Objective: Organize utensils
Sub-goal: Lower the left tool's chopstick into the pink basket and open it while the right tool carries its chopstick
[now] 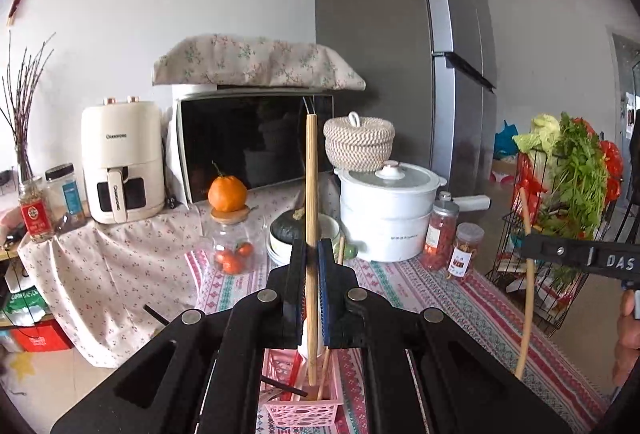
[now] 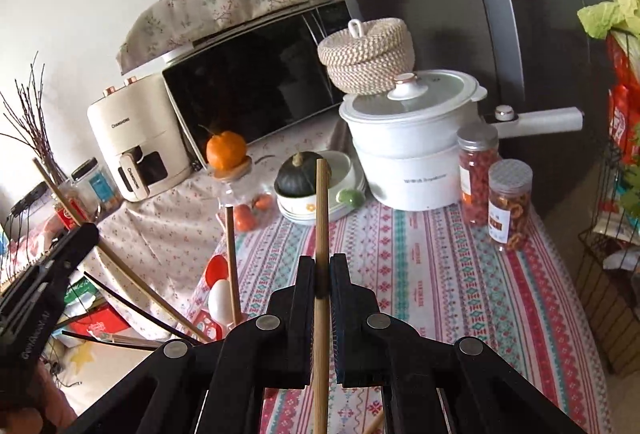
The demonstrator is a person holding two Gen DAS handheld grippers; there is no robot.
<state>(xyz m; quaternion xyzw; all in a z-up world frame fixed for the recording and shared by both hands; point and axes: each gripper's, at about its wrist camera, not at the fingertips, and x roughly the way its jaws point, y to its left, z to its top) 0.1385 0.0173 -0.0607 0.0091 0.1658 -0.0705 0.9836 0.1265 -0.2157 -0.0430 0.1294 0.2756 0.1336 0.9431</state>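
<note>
A tall grey steel refrigerator (image 1: 384, 46) stands behind the desk (image 2: 420, 274), which wears a pink, teal and white patterned cloth. To its left sits a black-fronted microwave oven (image 1: 248, 142) under a floral fabric cover, with a cream air fryer (image 1: 120, 162) beside it. A white lidded electric pot (image 2: 412, 150) stands at the back of the desk, a woven straw lidded basket (image 2: 368, 54) just behind it. In front are a dark green squash (image 2: 298, 174) resting in stacked white bowls, an orange fruit (image 1: 227, 194) atop a glass jar, and two clear jars of dried red and orange snacks (image 2: 510, 202).

The left claw (image 1: 312, 254) is pressed together on a light wooden chopstick (image 1: 311, 186), which stands nearly upright, its lower end reaching into the pink perforated plastic utensil basket (image 1: 304, 406) on the desk directly below. More sticks lean in that basket.

The right claw (image 2: 322, 270) pinches a second light wooden chopstick (image 2: 321, 214), likewise upright, held above the patterned cloth to the right of the basket.
</note>
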